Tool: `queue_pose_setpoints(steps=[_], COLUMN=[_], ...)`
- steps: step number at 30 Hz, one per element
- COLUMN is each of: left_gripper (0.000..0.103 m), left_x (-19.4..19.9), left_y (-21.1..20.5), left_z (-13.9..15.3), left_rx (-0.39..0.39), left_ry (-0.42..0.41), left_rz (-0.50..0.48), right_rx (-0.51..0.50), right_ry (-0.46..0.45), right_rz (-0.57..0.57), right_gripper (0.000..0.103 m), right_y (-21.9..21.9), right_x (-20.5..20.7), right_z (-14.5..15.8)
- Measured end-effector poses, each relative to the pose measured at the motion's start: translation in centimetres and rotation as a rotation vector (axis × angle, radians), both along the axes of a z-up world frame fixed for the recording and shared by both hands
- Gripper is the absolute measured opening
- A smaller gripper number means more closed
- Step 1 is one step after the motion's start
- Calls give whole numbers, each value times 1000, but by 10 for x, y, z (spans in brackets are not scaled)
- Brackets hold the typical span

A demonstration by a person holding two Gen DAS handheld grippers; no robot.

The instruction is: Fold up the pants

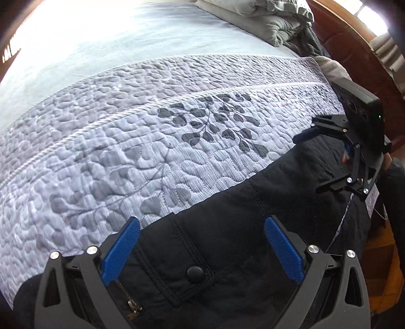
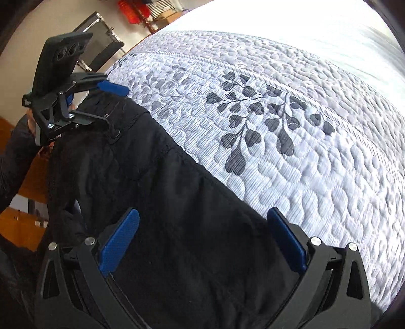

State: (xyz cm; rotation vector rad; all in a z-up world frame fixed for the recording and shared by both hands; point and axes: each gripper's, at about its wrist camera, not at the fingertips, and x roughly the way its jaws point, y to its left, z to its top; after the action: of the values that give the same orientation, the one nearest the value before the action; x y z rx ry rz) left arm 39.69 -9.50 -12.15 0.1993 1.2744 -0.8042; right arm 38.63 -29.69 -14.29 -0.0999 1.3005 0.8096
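Note:
Black pants (image 1: 253, 207) lie along the near edge of a bed on a quilted white cover; they also show in the right wrist view (image 2: 164, 189). Their waist, with a round button (image 1: 195, 274) and a zipper (image 1: 126, 291), lies between the blue pads of my left gripper (image 1: 201, 227), which is open just above the fabric. My right gripper (image 2: 202, 217) is open over the other end of the pants. Each gripper shows in the other's view, the right one in the left wrist view (image 1: 306, 162) and the left one in the right wrist view (image 2: 116, 106), both open.
The quilt (image 1: 152, 126) has a grey leaf pattern (image 2: 265, 119). Folded grey bedding (image 1: 273, 22) lies by a wooden headboard (image 1: 354, 50). A dark chair (image 2: 101, 43) stands beyond the bed corner. Wooden floor (image 2: 20, 222) shows below the bed edge.

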Motion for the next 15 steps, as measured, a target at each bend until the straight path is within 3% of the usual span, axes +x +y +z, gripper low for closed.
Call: queue_pose_setpoints(steps=[6,9,11,14,15], left_gripper=[99,99,99,99,99], left_x=[16,15,12,7,6], left_y=[-14,-21,-30,-40,-44], left_z=[-27,-33,-35,-34,-35], left_rx=[-24,-12,-2,17,21], left_ry=[77,84,83,95,99], left_rz=[-102,-178,-244,-326,-345], right_rx=[26,8,-44,-53,-35], right_ry=[101,93,65,59,77], right_rz=[98,156,188,200,201], right_gripper=[100,99,91,51,30], right_y=[0,4,5,0,-3], right_x=[20,21,19,18,17], right_z=[-25,-28,-27,-21,-19])
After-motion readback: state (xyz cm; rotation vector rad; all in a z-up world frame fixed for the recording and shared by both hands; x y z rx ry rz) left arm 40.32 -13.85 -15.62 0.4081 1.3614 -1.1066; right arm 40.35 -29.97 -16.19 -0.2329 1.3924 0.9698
